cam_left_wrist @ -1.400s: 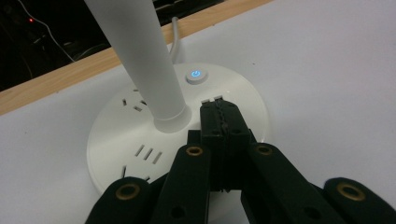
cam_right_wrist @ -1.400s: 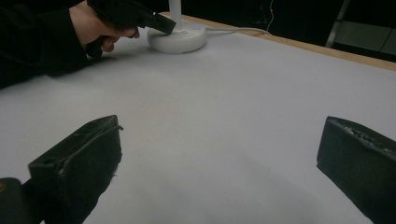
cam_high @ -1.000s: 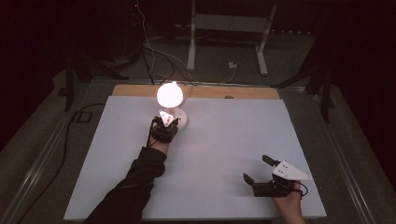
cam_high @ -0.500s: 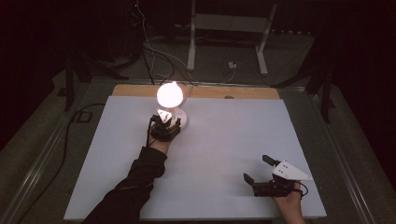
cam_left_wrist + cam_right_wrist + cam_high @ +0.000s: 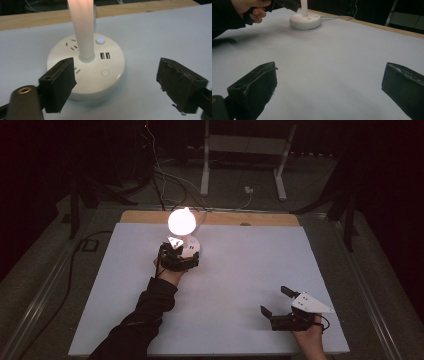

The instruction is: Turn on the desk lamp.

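A white desk lamp stands at the back of the table, its bulb (image 5: 181,221) lit. Its round base (image 5: 100,72) carries sockets, two USB ports (image 5: 105,55), a blue-lit button (image 5: 100,40) and a plain round button (image 5: 105,73). The stem (image 5: 82,25) rises from the middle. My left gripper (image 5: 177,255) sits just in front of the base (image 5: 192,247). Its jaws have just been opening and now stand open (image 5: 117,82), pressing on nothing; the left jaw overlaps the base's near edge. My right gripper (image 5: 276,301) rests open near the front right (image 5: 329,87), with bare table between its jaws.
The white tabletop (image 5: 240,270) has a wooden strip (image 5: 260,219) along its far edge. The lamp's cable (image 5: 342,17) runs off the back. Metal stand legs (image 5: 205,170) and loose cables lie on the dark floor beyond.
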The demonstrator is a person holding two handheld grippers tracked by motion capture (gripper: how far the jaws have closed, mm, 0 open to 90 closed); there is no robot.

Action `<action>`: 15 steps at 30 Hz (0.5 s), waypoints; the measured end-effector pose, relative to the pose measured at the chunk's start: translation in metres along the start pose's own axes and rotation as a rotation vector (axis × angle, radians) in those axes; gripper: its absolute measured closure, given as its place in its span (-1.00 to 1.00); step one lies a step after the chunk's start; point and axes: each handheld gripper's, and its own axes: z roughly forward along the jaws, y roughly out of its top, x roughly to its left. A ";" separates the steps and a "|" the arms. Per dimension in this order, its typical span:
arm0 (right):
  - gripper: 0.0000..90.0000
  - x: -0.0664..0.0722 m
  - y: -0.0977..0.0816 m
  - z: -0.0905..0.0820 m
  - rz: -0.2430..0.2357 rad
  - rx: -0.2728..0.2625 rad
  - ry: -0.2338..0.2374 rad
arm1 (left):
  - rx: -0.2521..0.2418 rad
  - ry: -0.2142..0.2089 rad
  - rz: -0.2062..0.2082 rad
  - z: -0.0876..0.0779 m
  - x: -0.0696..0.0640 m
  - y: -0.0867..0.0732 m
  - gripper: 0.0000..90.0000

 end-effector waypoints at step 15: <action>-1.00 0.000 0.000 0.000 0.004 -0.003 -0.002 | 0.006 -0.149 -0.020 -0.014 0.006 0.002 -0.98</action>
